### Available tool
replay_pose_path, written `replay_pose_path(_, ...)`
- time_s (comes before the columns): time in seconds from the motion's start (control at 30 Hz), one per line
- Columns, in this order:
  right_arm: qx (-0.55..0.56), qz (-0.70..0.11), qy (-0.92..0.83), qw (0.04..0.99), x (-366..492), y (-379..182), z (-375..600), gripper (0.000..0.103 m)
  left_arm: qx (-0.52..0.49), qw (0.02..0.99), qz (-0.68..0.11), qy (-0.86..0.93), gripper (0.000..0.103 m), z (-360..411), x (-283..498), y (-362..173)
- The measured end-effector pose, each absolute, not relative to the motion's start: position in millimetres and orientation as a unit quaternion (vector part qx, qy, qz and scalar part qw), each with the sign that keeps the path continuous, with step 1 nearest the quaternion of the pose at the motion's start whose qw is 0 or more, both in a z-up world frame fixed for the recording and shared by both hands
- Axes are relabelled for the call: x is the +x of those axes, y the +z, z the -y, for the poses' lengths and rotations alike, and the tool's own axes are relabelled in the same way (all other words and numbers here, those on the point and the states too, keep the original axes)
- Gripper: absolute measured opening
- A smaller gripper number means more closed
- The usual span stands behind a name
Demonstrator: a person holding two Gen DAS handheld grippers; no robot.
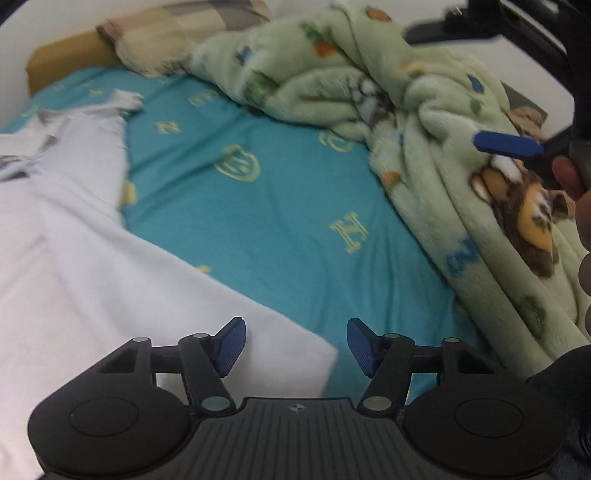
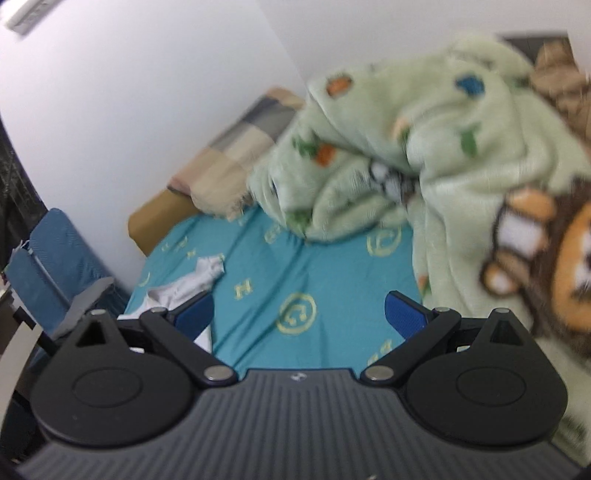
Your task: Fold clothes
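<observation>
A white garment (image 1: 66, 236) lies spread on the teal bed sheet (image 1: 266, 206), filling the left of the left wrist view; its sleeve (image 1: 110, 107) points toward the headboard. My left gripper (image 1: 295, 345) hovers open over the garment's lower corner, nothing between its blue pads. In the right wrist view the same garment (image 2: 184, 288) shows only partly, behind the left finger. My right gripper (image 2: 299, 314) is open above the sheet (image 2: 295, 280), holding nothing. It also appears at the right edge of the left wrist view as a blue finger (image 1: 508, 145) held by a hand (image 1: 569, 177).
A crumpled green fleece blanket (image 1: 424, 122) with animal print is heaped along the right side of the bed (image 2: 424, 147). A checked pillow (image 1: 177, 33) lies at the head by the wall. A blue chair (image 2: 55, 258) stands beside the bed on the left.
</observation>
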State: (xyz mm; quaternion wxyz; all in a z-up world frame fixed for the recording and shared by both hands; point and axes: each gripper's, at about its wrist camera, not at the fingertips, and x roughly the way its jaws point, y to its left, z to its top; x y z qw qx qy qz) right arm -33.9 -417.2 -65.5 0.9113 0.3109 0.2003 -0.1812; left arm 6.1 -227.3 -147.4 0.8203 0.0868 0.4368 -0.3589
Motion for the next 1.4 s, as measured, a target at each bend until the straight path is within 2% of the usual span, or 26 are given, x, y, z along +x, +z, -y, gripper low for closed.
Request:
replay_pose_path(0.07,0.319,-0.205,-0.183,0.907,-31.2,-71.0,420.5,0.101,0.097,0.815,-0.448,-0.354,0.048,237.1,9.8,-163.8)
replay_pose_path(0.1,0.322,-0.205,-0.185,0.905,-31.1,-72.5,421.4,0.101,0.103,0.817,-0.447,-0.349,0.036,240.0,9.9,-168.5)
replay_pose_path(0.13,0.325,-0.205,-0.188,0.904,-31.2,-74.0,422.3,0.101,0.112,0.825,-0.435,-0.342,0.015,240.2,7.7,-168.6)
replay_pose_path(0.2,0.332,-0.207,-0.191,0.900,-31.5,-76.7,424.5,0.101,0.105,0.834,-0.430,-0.330,0.010,234.8,7.2,-165.2)
replay_pose_path(0.37,0.338,-0.204,-0.196,0.898,-34.6,-76.5,424.3,0.101,0.015,0.847,-0.426,-0.319,0.009,189.5,10.2,-130.0)
replay_pose_path(0.63,0.290,-0.219,-0.176,0.915,-27.0,-67.1,401.7,0.101,-0.102,0.846,-0.438,-0.286,0.009,65.3,-2.9,-67.2)
replay_pose_path(0.9,0.272,-0.258,-0.117,0.920,-14.7,-64.9,362.3,0.101,-0.074,0.845,-0.502,-0.171,0.009,-19.6,-5.8,-91.3)
replay_pose_path(0.97,0.261,-0.263,-0.107,0.923,-14.3,-64.3,351.1,0.101,-0.089,0.844,-0.500,-0.174,0.011,-28.7,-2.1,-92.3)
replay_pose_path(1.07,0.244,-0.269,-0.094,0.927,-13.7,-63.1,334.3,0.101,-0.076,0.857,-0.475,-0.185,0.021,-33.0,-5.5,-82.9)
replay_pose_path(1.13,0.237,-0.266,-0.086,0.930,-13.8,-61.4,327.8,0.101,-0.054,0.871,-0.449,-0.194,0.047,-22.9,-8.4,-73.8)
replay_pose_path(1.17,0.235,-0.264,-0.083,0.932,-13.6,-60.5,325.0,0.101,-0.045,0.877,-0.435,-0.197,0.052,-18.2,-9.6,-68.6)
replay_pose_path(1.23,0.233,-0.259,-0.075,0.934,-13.5,-59.6,320.4,0.101,-0.030,0.891,-0.406,-0.199,0.073,-11.5,-10.8,-57.4)
replay_pose_path(1.3,0.231,-0.250,-0.066,0.938,-13.9,-58.1,315.9,0.100,-0.019,0.905,-0.379,-0.193,0.085,-3.8,-8.3,-48.2)
replay_pose_path(1.4,0.224,-0.228,-0.052,0.946,-15.3,-54.2,309.2,0.100,-0.002,0.921,-0.336,-0.195,0.089,4.5,-1.4,-35.1)
